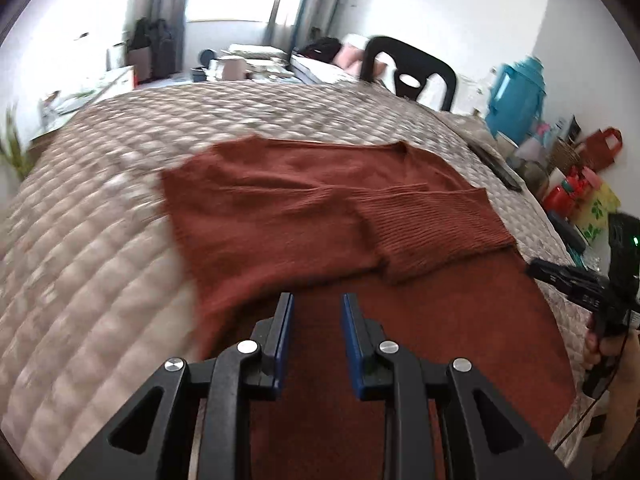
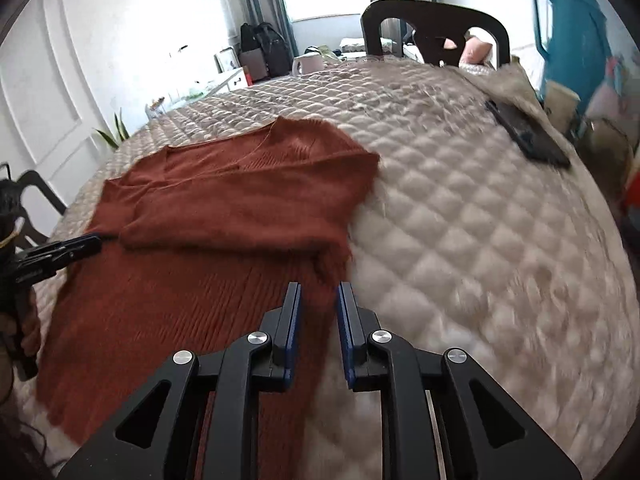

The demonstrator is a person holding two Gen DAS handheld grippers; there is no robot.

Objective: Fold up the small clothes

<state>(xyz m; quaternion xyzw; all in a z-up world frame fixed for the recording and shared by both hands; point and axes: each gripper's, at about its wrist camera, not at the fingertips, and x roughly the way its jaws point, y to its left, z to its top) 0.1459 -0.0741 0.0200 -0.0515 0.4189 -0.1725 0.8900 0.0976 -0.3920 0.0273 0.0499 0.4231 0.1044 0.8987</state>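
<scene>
Both sleeves of the rust sweater (image 1: 304,200) are seen from the left wrist laid across its chest, presumably to narrow it for folding; it lies flat on the quilted bed (image 1: 88,240), and the left gripper (image 1: 316,300) is angled down over the hem, jaws slightly parted and empty. In the blurred right wrist view, the right gripper (image 2: 318,290) is tilted likewise at the sweater's right edge, jaws narrowly apart, apparently gripping nothing.
</scene>
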